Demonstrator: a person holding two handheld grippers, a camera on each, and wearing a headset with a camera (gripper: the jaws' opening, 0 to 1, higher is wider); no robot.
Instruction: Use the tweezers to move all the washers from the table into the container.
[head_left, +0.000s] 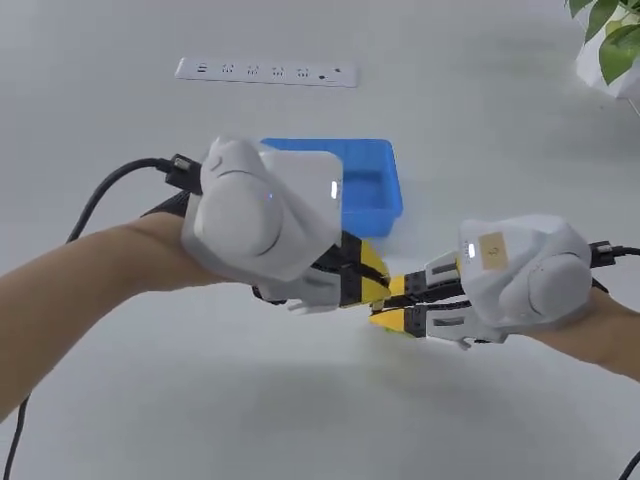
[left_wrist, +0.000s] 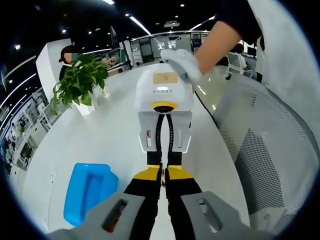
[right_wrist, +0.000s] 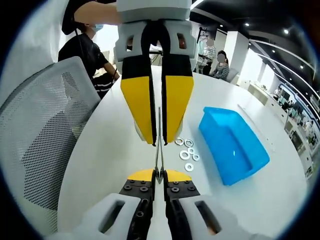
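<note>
**Tweezers held between both grippers, washers on the table**

The tweezers (right_wrist: 158, 135) hang edge-on over the table (right_wrist: 112, 150), a thin metal strip running from one gripper to the other. The right gripper (right_wrist: 156, 175) has its yellow tips pressed together on one end. The left gripper (left_wrist: 162, 175) faces it nose to nose, its long yellow pads closed about the other part of the strip.

A small cluster of washers (right_wrist: 190, 150) lies flat on the white tabletop, just beside the blue container (right_wrist: 247, 169) and outside it. The container is a shallow rectangular tub. The part of its floor that shows is plain blue. In the head view its near corner is hidden behind the left gripper.

Farther off, a white power strip (head_left: 265, 72) lies beyond the container. A potted plant (left_wrist: 80, 82) stands at the table's edge, and a grey mesh chair (right_wrist: 40, 130) sits beside the table.
</note>
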